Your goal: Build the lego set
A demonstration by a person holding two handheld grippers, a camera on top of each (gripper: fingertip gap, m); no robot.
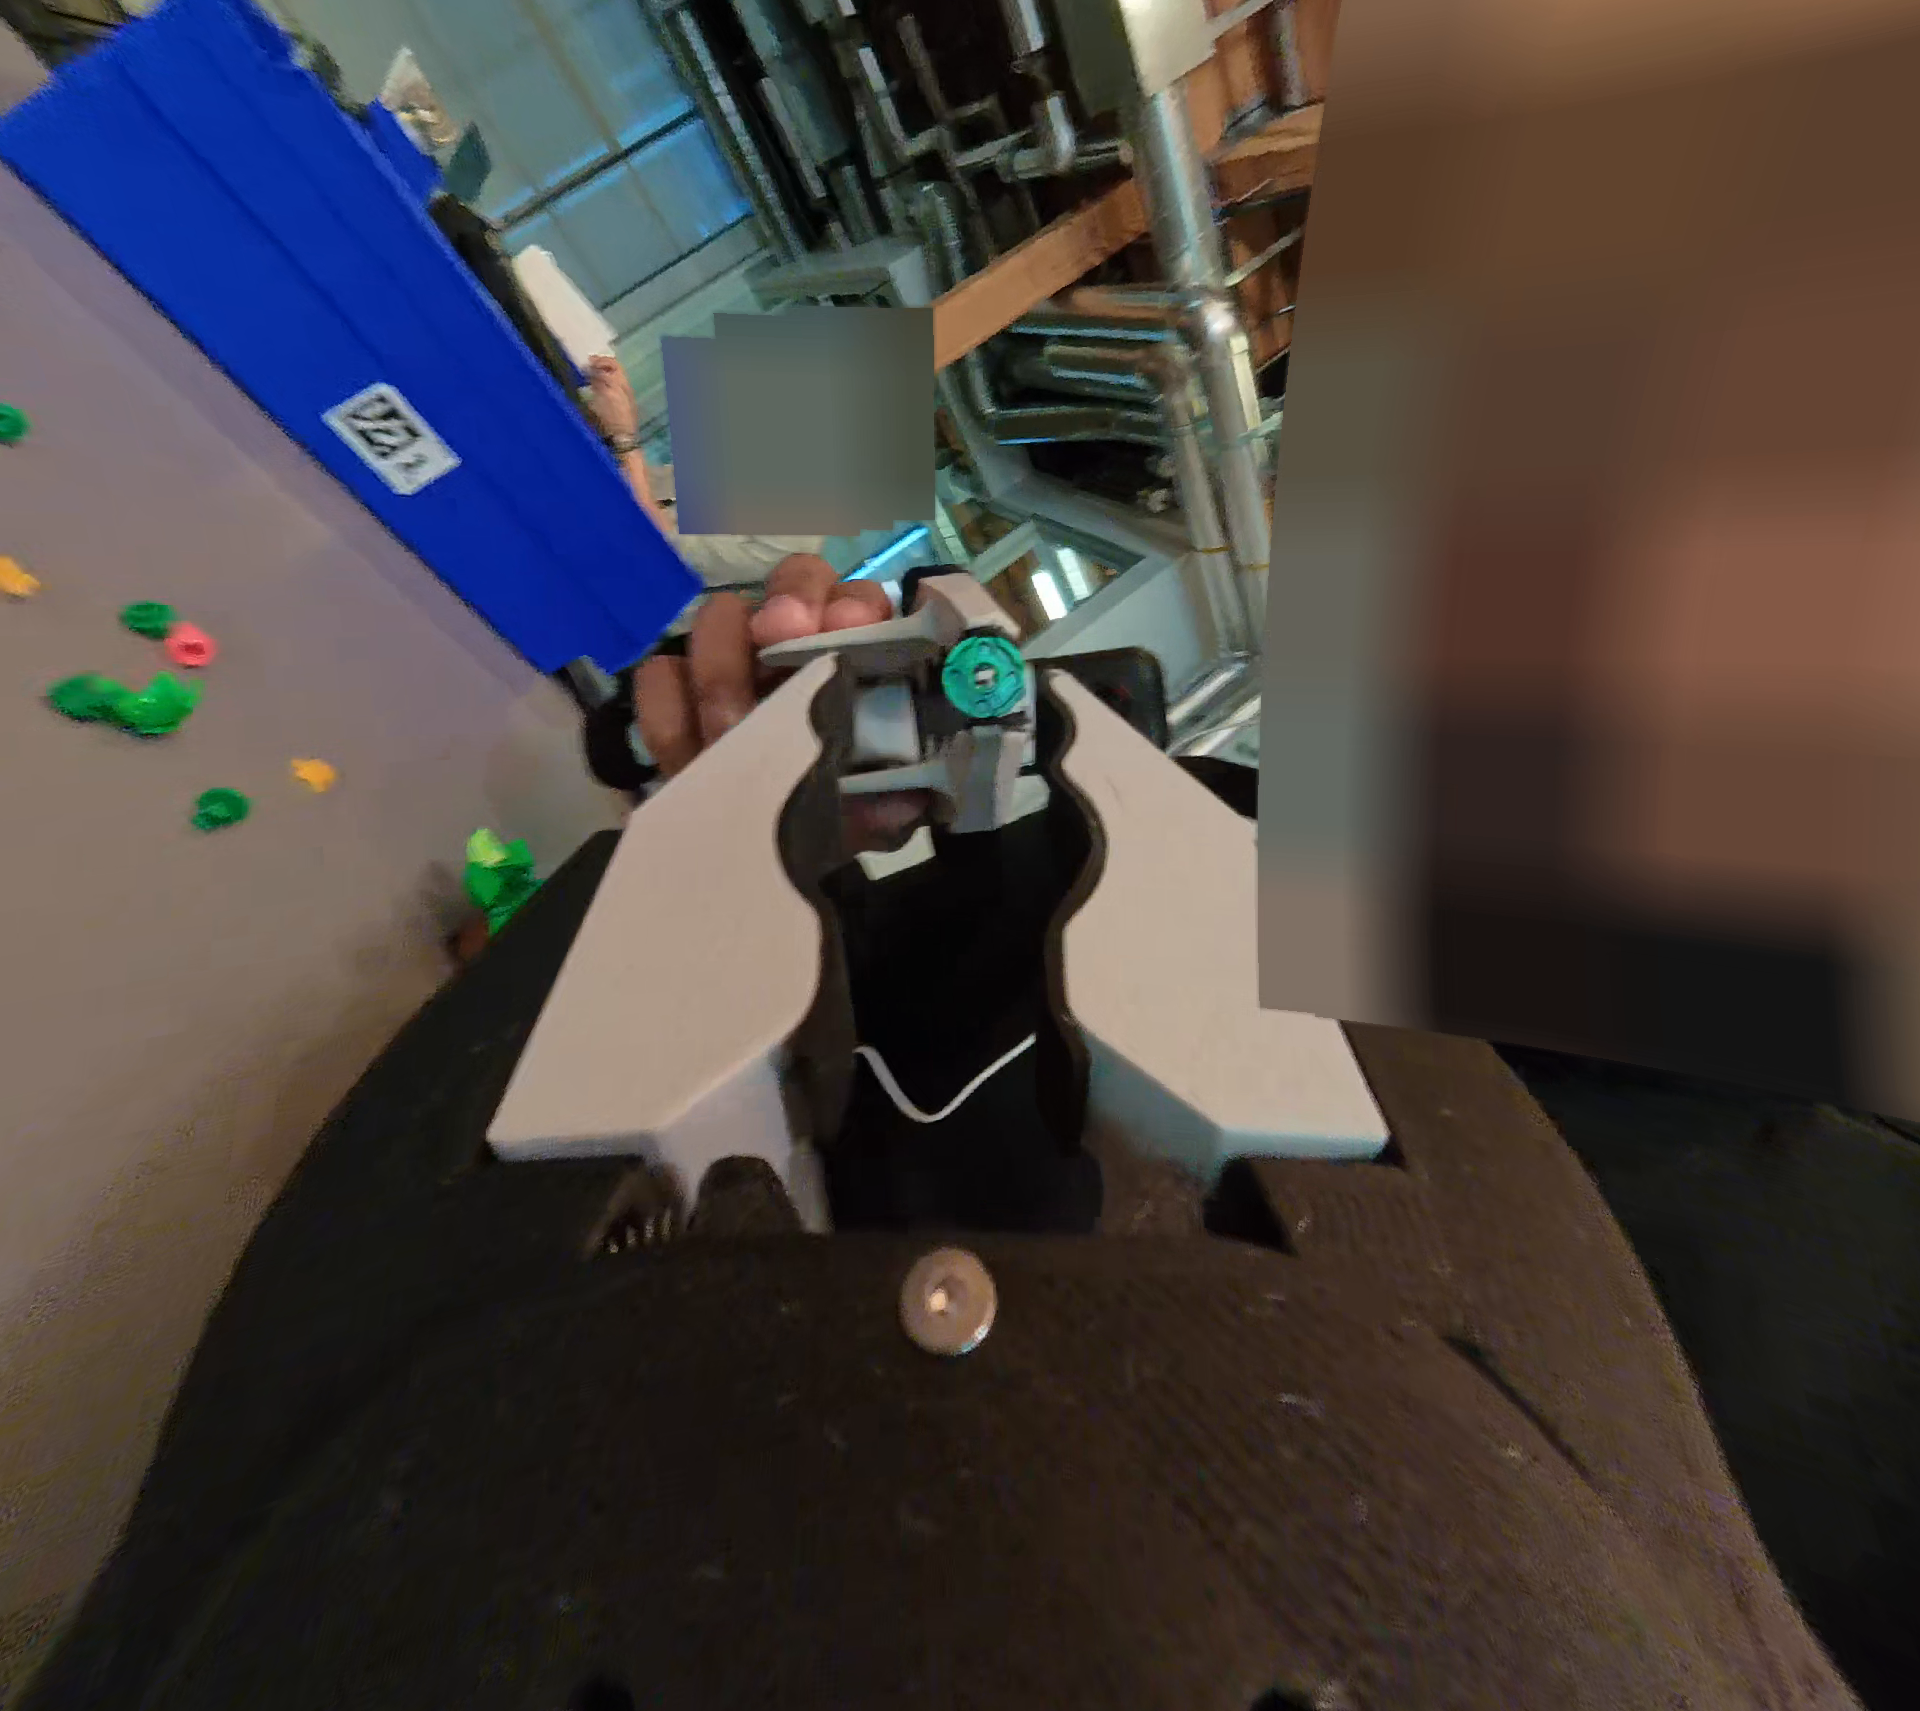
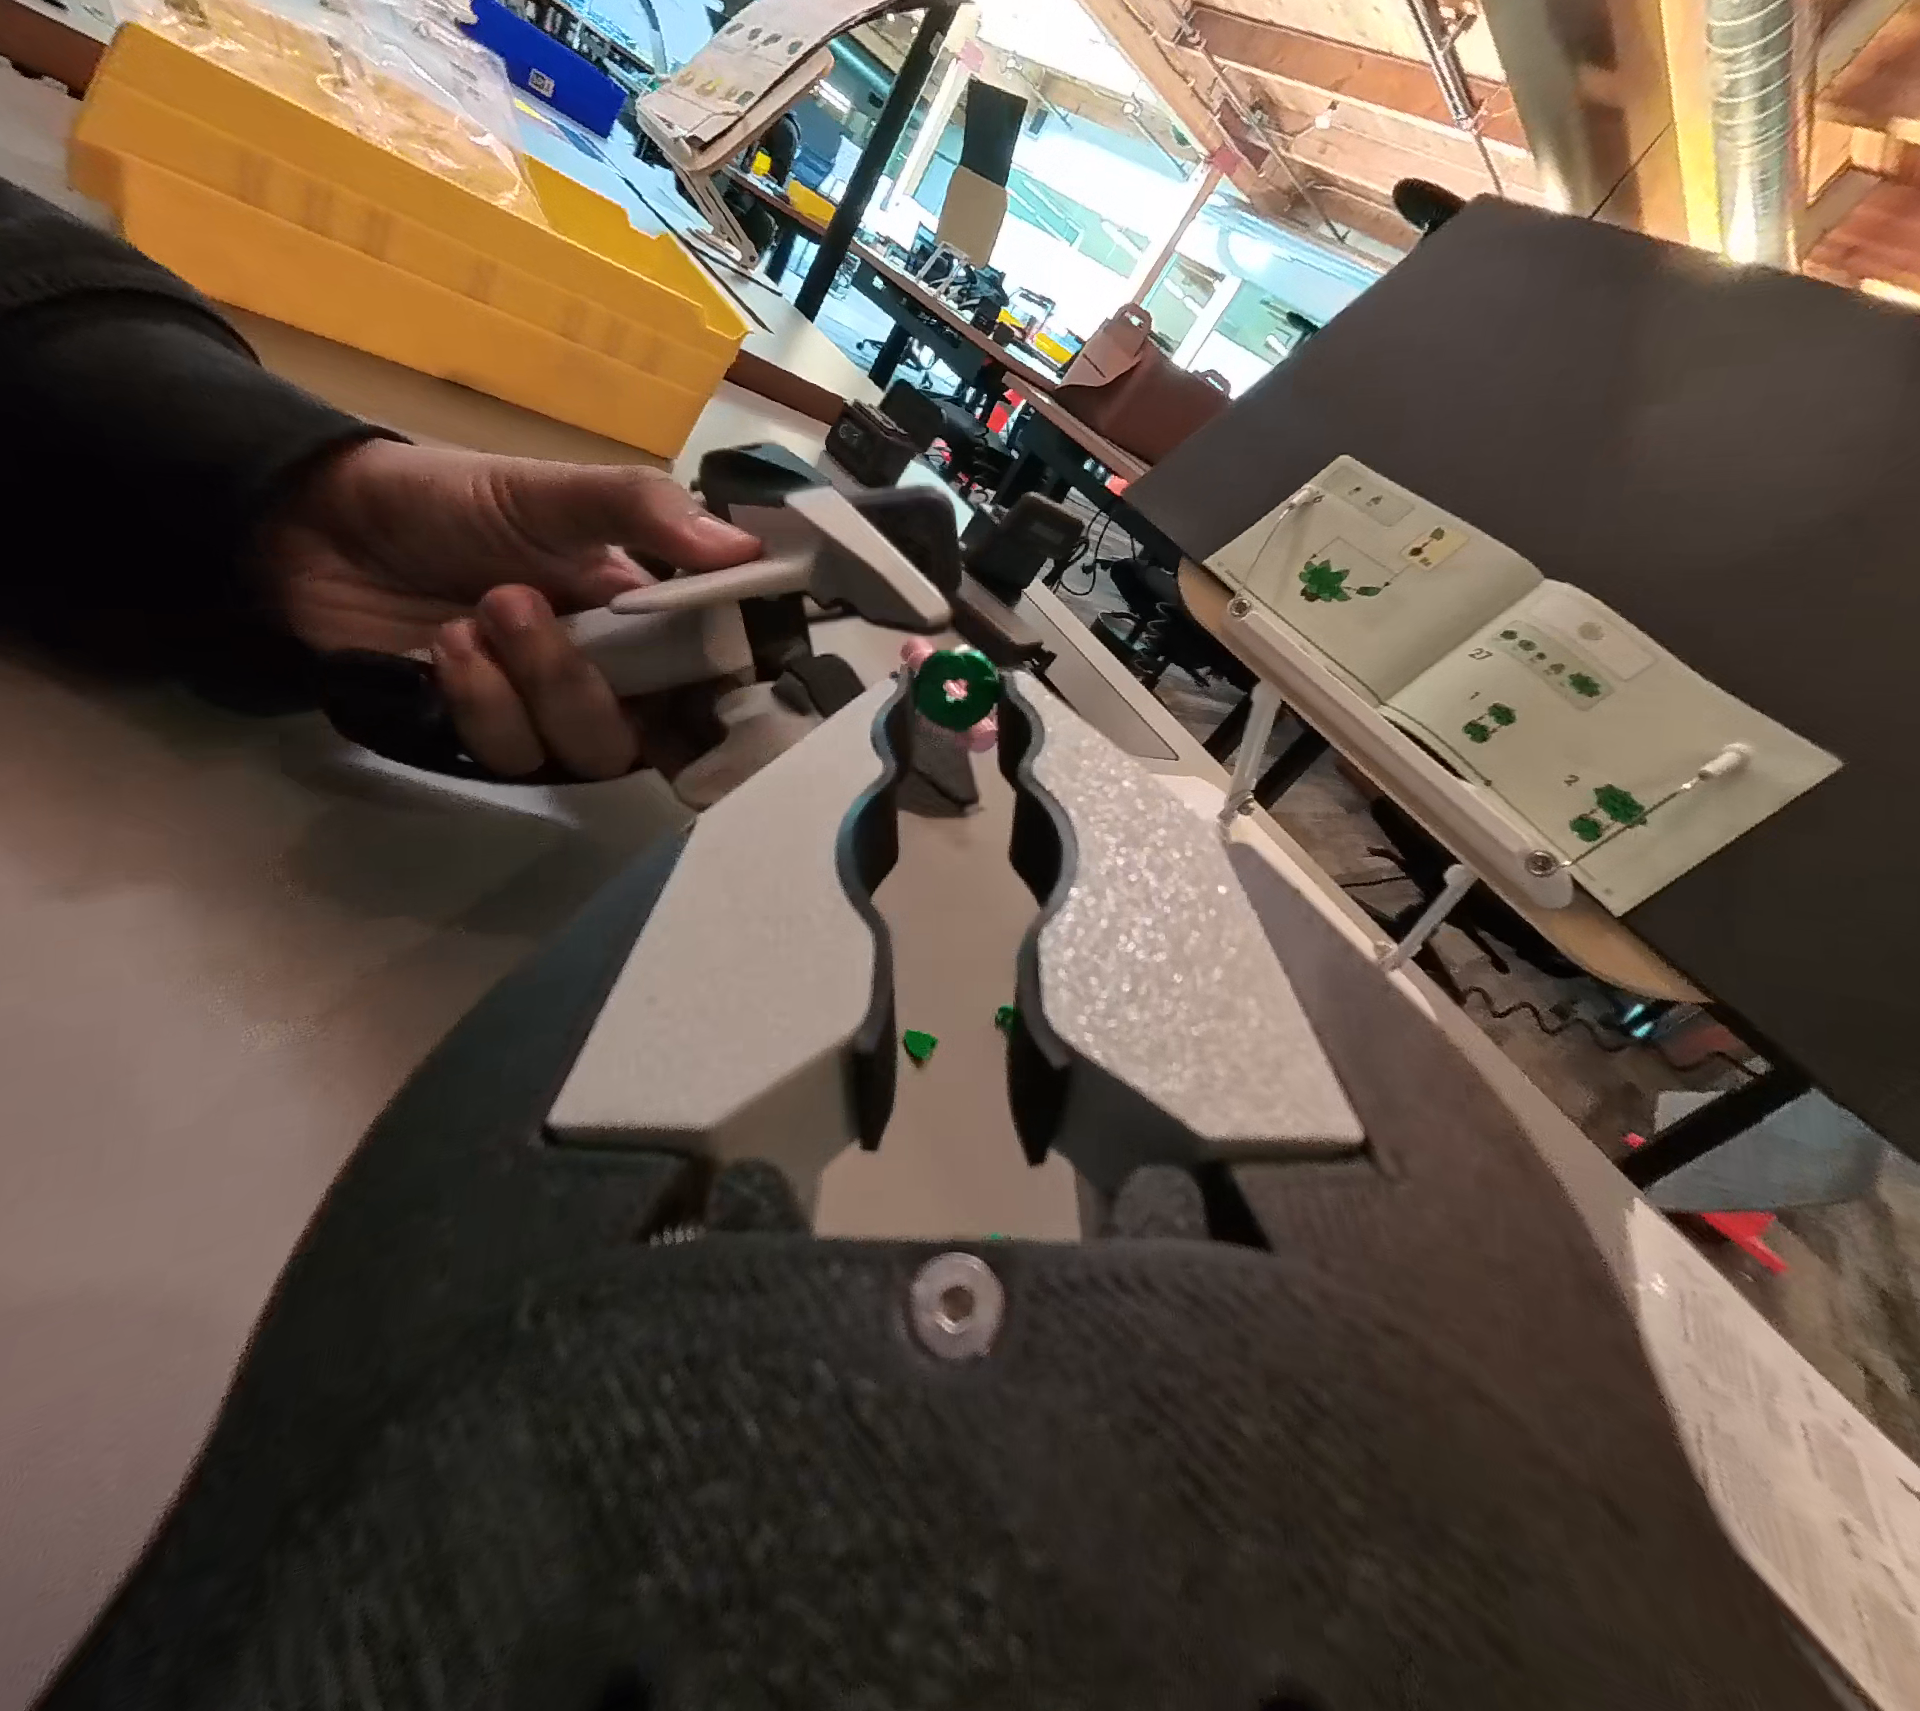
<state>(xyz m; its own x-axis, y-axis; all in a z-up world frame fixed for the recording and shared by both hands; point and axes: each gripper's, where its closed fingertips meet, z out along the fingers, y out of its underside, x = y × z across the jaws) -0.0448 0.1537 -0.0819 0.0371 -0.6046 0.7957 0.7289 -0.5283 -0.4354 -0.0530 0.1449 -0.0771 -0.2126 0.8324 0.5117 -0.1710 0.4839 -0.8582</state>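
Two grippers meet tip to tip: right gripper (image 2: 956, 705) clamps a round green piece (image 2: 956, 687), flat face toward its camera at 12 o'clock; left gripper (image 1: 935, 705) tips nearly together, grip unclear.

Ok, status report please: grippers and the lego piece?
Right gripper shut on round green piece. Left gripper tip to tip with it, grip unclear. Loose pieces on table, aside.

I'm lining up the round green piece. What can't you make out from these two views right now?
- Left wrist view: which gripper grips the round green piece at the meeting tips; they overlap.
- Right wrist view: the pink piece behind the green one; mostly hidden, shape unclear.
- Right wrist view: instruction booklet steps; too small.
- Left wrist view: loose pieces on the table; blurred.
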